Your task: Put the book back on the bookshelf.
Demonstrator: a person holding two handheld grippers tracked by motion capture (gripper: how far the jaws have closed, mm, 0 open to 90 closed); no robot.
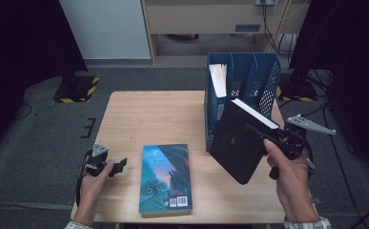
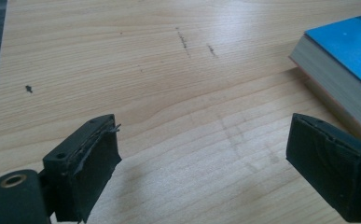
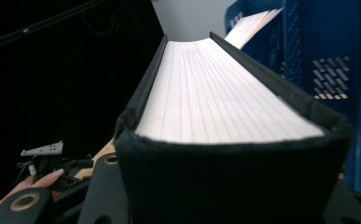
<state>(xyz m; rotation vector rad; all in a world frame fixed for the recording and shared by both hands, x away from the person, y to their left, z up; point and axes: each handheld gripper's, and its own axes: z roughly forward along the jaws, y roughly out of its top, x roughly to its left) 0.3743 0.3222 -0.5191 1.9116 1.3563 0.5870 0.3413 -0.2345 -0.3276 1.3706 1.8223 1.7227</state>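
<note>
Pale wood grain covers the desk [image 1: 139, 114], which stands on grey carpet in a dim room. At its right side the right gripper [image 1: 261, 133] has its fingers clamped on a black hardcover book [image 1: 237, 143], held up off the desk and tilted, its white page edge turned up and to the right; in the right gripper view the pages run away from the fingers toward the far wall. Just beyond the book, at the far right of the desk, stands a blue mesh file holder [image 1: 263, 81] with white papers [image 1: 218, 78] in its left compartment; the black book's far corner overlaps it in the high view. At the near left corner the left gripper [image 1: 117, 167] hovers low over bare wood, its fingers [image 2: 89, 163] wide apart with nothing between them. To its right, near the middle of the near edge, a blue paperback [image 1: 165, 177] lies flat, back cover up with its barcode at the near end.
</note>
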